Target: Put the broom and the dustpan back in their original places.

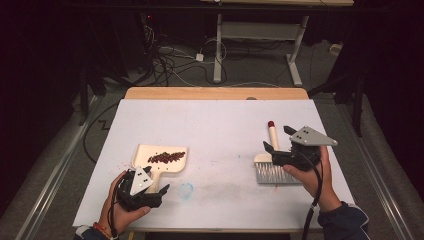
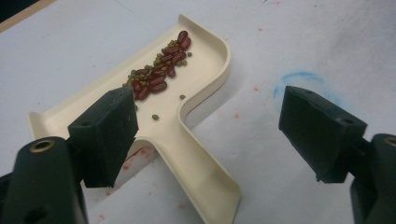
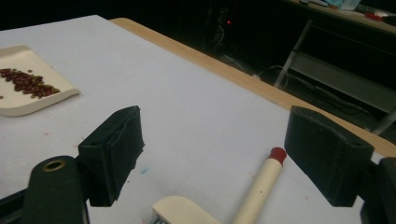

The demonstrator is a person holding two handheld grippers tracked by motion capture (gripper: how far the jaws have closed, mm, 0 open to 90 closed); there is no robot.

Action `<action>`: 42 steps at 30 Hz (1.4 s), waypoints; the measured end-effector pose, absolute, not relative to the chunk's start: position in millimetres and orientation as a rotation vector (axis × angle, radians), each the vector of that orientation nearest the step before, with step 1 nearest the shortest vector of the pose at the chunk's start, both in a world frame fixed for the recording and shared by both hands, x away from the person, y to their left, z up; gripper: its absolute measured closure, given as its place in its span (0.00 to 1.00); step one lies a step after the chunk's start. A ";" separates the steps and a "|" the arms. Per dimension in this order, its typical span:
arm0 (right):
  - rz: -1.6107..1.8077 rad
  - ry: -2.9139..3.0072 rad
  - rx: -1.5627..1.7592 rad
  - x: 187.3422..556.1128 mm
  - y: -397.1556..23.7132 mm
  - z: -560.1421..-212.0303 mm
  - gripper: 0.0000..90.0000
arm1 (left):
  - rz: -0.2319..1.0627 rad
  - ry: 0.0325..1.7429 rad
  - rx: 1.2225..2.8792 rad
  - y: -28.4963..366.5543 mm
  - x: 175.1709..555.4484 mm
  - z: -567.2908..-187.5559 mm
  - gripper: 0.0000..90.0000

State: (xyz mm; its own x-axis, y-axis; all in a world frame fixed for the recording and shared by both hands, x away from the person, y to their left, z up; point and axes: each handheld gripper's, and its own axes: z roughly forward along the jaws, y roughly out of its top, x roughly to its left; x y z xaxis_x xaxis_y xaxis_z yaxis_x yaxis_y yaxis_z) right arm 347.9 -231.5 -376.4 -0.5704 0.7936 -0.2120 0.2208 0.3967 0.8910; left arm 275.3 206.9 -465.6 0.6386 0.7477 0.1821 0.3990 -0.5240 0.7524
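The high view looks forward and down over the whole desk (image 1: 215,135) from the person's side. The left gripper view sits close above the dustpan (image 2: 187,135), facing down; the right gripper view looks low across the desk, sharing that dustpan far off

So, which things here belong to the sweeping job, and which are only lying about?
For the job:
- dustpan
- beans in it
- brush
- left tongs, right tongs, both open

Lying about:
- cables on the floor
- far table's legs
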 end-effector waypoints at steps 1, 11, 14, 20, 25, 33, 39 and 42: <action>1.143 2.015 0.859 346.5 -232.2 -376.1 0.22 | 0.649 0.886 2.170 206.8 275.2 -465.8 0.21; 1.136 2.036 0.812 334.5 -238.2 -380.4 0.22 | 0.675 0.859 2.191 205.1 275.3 -466.7 0.22; 1.131 2.039 0.804 331.9 -239.7 -382.5 0.22 | 0.675 0.849 2.197 203.9 274.7 -467.0 0.22; 1.120 2.046 0.793 326.9 -242.8 -388.9 0.22 | 0.675 0.843 2.196 203.9 274.2 -466.9 0.21; 1.117 2.047 0.783 323.0 -245.3 -392.4 0.22 | 0.674 0.837 2.205 203.4 274.4 -467.3 0.21; 1.123 2.040 0.786 317.8 -251.1 -399.1 0.22 | 0.679 0.836 2.211 203.0 274.6 -467.7 0.21; 1.121 2.044 0.789 314.2 -255.1 -406.1 0.22 | 0.682 0.833 2.208 203.1 274.6 -467.5 0.21; 1.120 2.015 0.798 311.7 -258.3 -411.0 0.22 | 0.683 0.831 2.208 203.0 274.6 -467.5 0.22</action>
State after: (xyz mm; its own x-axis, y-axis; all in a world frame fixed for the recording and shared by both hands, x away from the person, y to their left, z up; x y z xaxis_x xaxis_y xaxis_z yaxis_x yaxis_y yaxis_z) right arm 311.7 -258.3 -411.0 -0.5745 0.7732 -0.2685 0.1800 0.4394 0.8801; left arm 274.6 203.0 -467.5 0.6596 0.7158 0.2293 0.3637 -0.5709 0.7361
